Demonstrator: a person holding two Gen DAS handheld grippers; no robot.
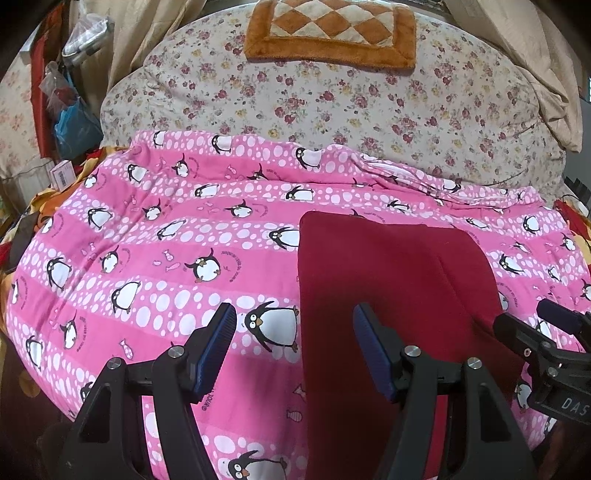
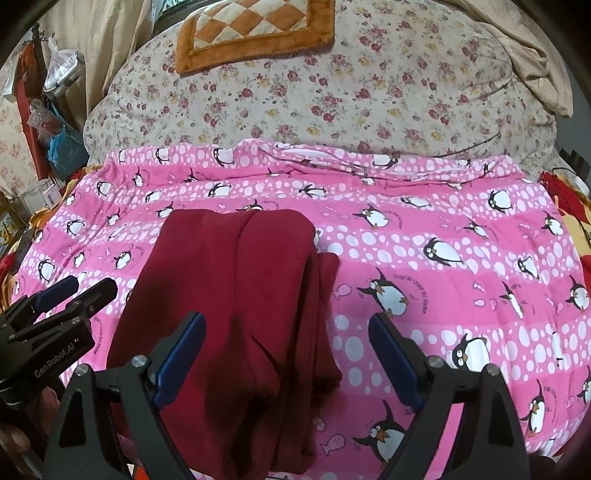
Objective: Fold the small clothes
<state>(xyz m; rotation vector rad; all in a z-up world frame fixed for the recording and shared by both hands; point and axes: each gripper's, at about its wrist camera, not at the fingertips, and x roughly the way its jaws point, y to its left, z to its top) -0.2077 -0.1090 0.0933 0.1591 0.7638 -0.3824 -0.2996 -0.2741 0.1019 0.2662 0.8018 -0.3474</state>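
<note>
A dark red garment (image 1: 391, 280) lies folded lengthwise on the pink penguin blanket (image 1: 166, 236), running from the near edge toward the middle. My left gripper (image 1: 295, 343) is open and empty, hovering over the garment's left edge. My right gripper (image 2: 288, 350) is open and empty, over the garment's (image 2: 236, 295) right edge, where a layer sticks out. Each gripper shows at the other view's side: the right one in the left wrist view (image 1: 532, 325), the left one in the right wrist view (image 2: 77, 291).
The blanket (image 2: 443, 266) covers a bed. Behind it lies a floral quilt (image 1: 332, 99) with an orange checked cushion (image 1: 332, 29) on top. Bags and boxes (image 1: 70, 114) hang and stand at the left. Beige curtains (image 2: 517, 48) hang at the back.
</note>
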